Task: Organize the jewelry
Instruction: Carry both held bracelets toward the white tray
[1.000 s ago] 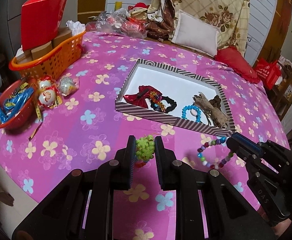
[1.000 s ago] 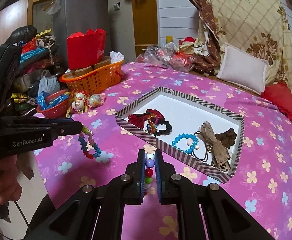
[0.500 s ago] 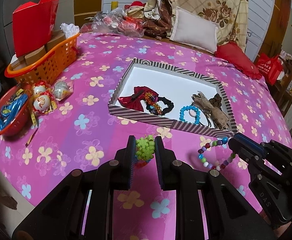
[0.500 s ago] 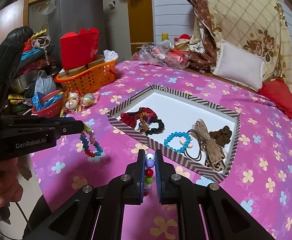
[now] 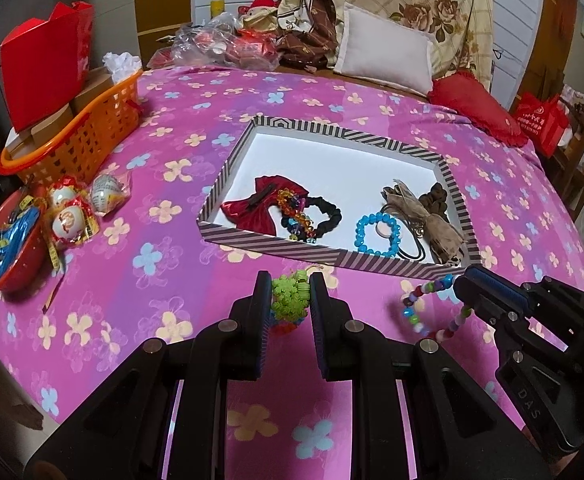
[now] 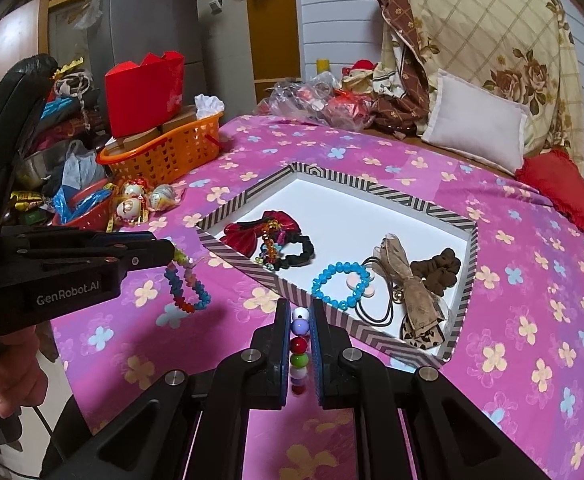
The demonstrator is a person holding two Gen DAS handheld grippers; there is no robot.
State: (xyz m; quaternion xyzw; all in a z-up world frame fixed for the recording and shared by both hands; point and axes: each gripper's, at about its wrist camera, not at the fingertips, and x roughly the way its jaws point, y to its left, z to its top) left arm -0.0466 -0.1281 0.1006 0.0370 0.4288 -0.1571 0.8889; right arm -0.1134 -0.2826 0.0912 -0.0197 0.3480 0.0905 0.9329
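Left gripper (image 5: 289,300): jaws narrowed onto a flower-bead bracelet with green, blue and orange plastic pieces (image 5: 289,300), held in the air short of the tray's near wall; in the right wrist view its loop hangs below the fingertips.
Right gripper (image 6: 300,336): jaws narrowed onto a bracelet of round multicoloured plastic beads (image 6: 299,344), also in the air, near the tray's front wall; the left wrist view shows its loop dangling from the tips.
Tray: shallow rectangular box with a black-and-white striped rim and white floor (image 5: 458,204), lying on the pink flowered bedspread (image 5: 163,264).
Already in tray: red satin bow (image 5: 253,210), amber-and-coloured bead string (image 5: 294,216), black fabric scrunchie (image 5: 326,216), bright blue bead bracelet (image 5: 376,236), tan fabric bow on a dark cord (image 5: 424,220), brown scrunchie (image 5: 436,198).
Progress: judged well along; six pieces sit inside, two are in hand, and none lies loose on the bedspread that I can see.
Left to do: likely carry both bracelets over the rim and let go on the bare white floor toward the back.
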